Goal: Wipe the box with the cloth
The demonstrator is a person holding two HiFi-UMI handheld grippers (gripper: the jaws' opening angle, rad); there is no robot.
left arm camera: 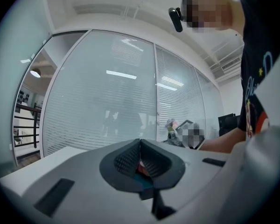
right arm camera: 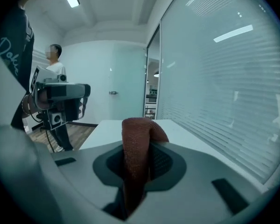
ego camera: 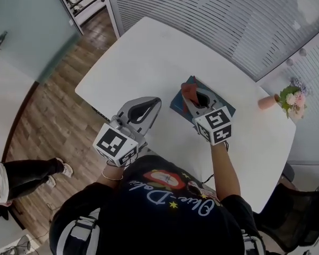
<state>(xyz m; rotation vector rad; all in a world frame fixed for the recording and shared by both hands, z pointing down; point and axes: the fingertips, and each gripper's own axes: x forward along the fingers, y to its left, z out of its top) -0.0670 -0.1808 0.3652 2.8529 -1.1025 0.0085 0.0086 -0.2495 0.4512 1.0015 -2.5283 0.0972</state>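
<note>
Head view: grips the cloth (ego camera: pixel 189 91) firmly in the right gripper (ego camera: pixel 195 98), directly above the box (ego camera: pixel 227 110) on the desk (ego camera: pixel 149 52); cannot tell contact; judging by this, stands at wiping itself, with no sign of how much is done; holds the left gripper (ego camera: pixel 142 109) pressed together, empty, just beside the box.

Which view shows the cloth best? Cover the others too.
The right gripper view: the cloth is large, clamped in the right gripper. The head view shows a red fold at the box; the left gripper view only a red sliver.
</note>
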